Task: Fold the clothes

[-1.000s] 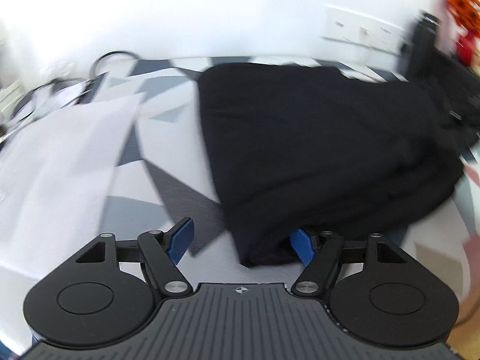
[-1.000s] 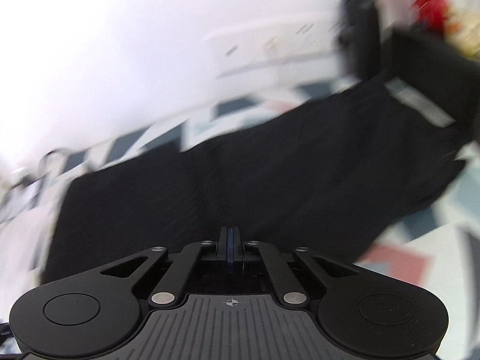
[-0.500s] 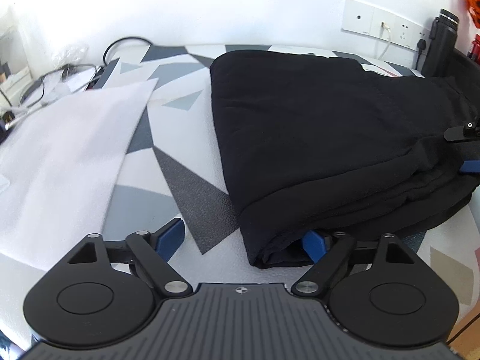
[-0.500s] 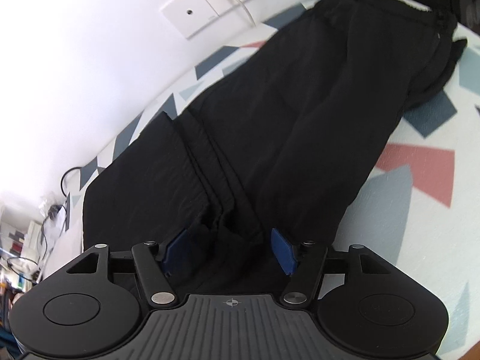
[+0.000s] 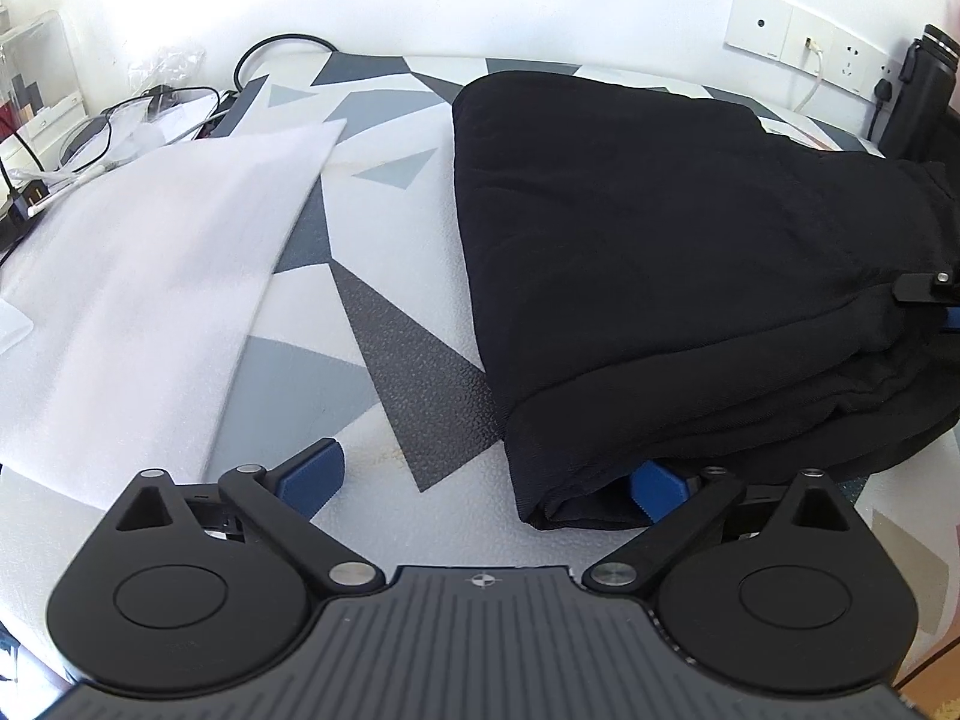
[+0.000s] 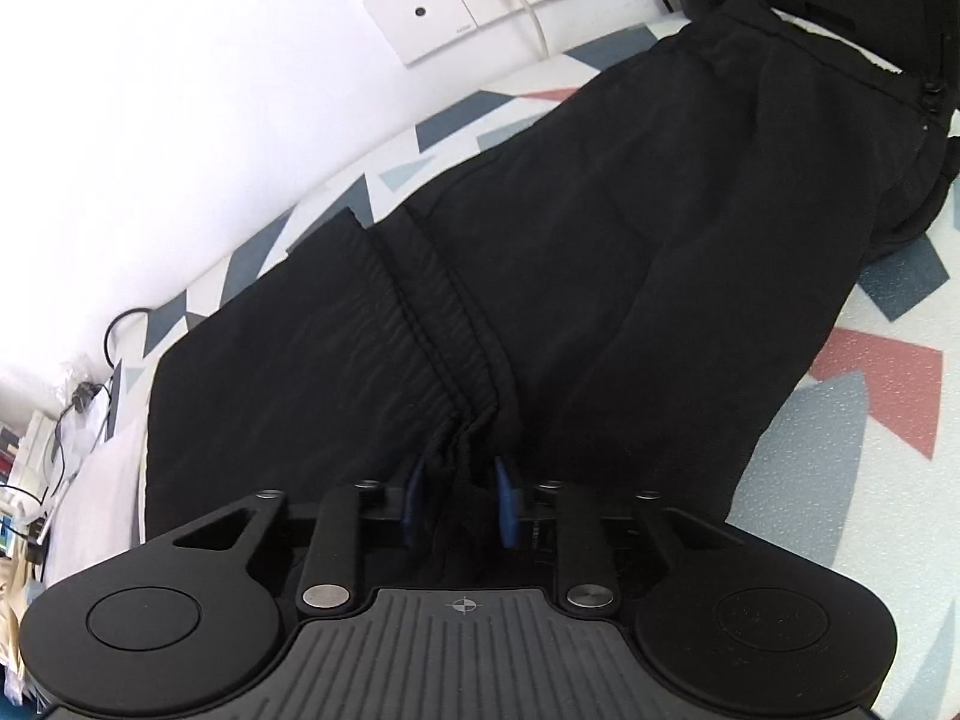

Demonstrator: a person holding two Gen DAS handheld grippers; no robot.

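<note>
A black garment (image 5: 660, 240), folded over, lies on the patterned table cover (image 5: 414, 276). My left gripper (image 5: 485, 480) sits at the garment's near left corner, its jaws opening wide. Its right pad (image 5: 657, 489) is tucked under the corner's hem, and its left pad (image 5: 312, 474) rests apart on the bare cover. In the right wrist view the garment (image 6: 600, 240) shows a gathered elastic band running toward me. My right gripper (image 6: 459, 495) is closing, with a bunch of that band pinched between its blue pads. Its fingertip (image 5: 924, 288) shows at the left view's right edge.
A white foam sheet (image 5: 150, 252) covers the table's left part, with cables (image 5: 120, 114) and clutter behind it. Wall sockets (image 5: 798, 42) and a black bottle (image 5: 918, 90) stand at the back right. The table's near edge runs just right of my left gripper.
My left jaws have spread wider around the garment's corner. My right jaws went from shut to open over the gathered band, then closed in on it, dropping slightly.
</note>
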